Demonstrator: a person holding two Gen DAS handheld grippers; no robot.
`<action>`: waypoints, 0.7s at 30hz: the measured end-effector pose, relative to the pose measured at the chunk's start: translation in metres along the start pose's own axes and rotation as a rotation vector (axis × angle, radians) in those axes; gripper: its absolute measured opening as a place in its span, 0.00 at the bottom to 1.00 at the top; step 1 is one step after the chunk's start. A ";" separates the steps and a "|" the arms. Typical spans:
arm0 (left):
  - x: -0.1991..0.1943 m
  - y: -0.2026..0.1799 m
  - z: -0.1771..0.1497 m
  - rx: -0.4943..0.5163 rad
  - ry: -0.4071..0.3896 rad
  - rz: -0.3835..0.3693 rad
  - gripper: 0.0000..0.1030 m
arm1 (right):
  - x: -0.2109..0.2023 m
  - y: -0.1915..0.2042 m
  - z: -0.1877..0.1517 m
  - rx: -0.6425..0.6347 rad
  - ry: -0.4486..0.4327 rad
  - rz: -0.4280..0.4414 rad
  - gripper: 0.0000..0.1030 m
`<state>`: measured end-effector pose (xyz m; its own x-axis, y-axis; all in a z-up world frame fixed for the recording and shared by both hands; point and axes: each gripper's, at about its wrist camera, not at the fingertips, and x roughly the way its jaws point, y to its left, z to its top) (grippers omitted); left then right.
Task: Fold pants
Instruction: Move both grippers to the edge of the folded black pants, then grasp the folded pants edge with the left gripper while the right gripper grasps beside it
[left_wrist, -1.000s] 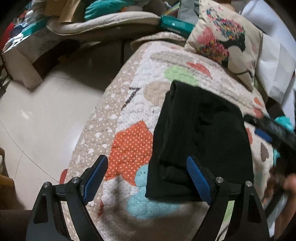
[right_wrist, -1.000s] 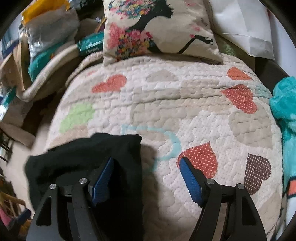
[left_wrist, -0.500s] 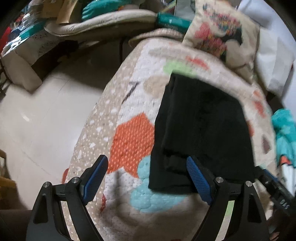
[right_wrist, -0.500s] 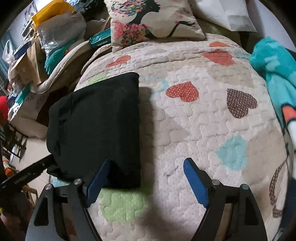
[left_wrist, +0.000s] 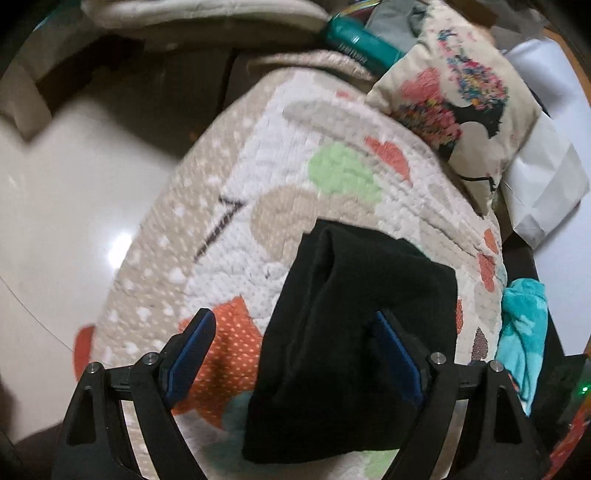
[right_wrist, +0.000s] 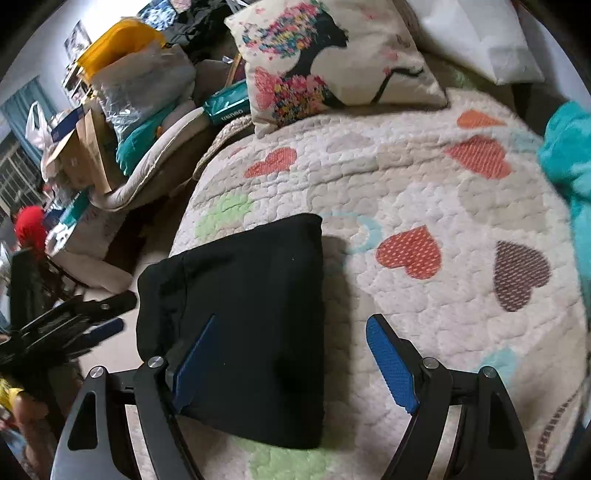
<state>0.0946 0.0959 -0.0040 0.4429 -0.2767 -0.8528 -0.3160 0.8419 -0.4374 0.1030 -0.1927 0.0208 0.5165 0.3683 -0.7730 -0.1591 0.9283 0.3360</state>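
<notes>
The black pants (left_wrist: 354, 325) lie folded into a compact rectangle on the heart-patterned quilt (left_wrist: 280, 192). They also show in the right wrist view (right_wrist: 251, 295), near the quilt's (right_wrist: 424, 192) left edge. My left gripper (left_wrist: 291, 350) is open and empty, hovering over the near left part of the pants. My right gripper (right_wrist: 295, 362) is open and empty above the pants' near right edge. The left gripper also shows in the right wrist view (right_wrist: 74, 325) at the far left.
A printed pillow (right_wrist: 332, 62) and a white pillow (right_wrist: 476, 37) lie at the head of the bed. A teal blanket (right_wrist: 569, 166) lies on the right. Boxes, bags and a cushion (right_wrist: 122, 122) crowd the left side beyond the bed edge. Tiled floor (left_wrist: 66, 229) lies left.
Both grippers stayed open and empty. The left gripper moved forward and closer over the pants. The right gripper shifted so the pants sit lower and nearer between its fingers.
</notes>
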 end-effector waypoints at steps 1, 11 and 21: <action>0.005 0.002 -0.002 0.001 0.008 -0.005 0.84 | 0.005 -0.003 0.001 0.014 0.015 0.020 0.83; 0.025 0.001 -0.011 0.059 0.037 -0.039 0.84 | 0.045 -0.028 0.008 0.118 0.091 0.150 0.82; 0.037 -0.010 -0.012 0.083 0.003 -0.035 0.98 | 0.076 -0.034 0.014 0.177 0.138 0.271 0.82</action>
<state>0.1043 0.0719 -0.0345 0.4501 -0.3080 -0.8382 -0.2295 0.8672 -0.4419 0.1594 -0.1972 -0.0421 0.3551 0.6145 -0.7045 -0.1199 0.7773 0.6176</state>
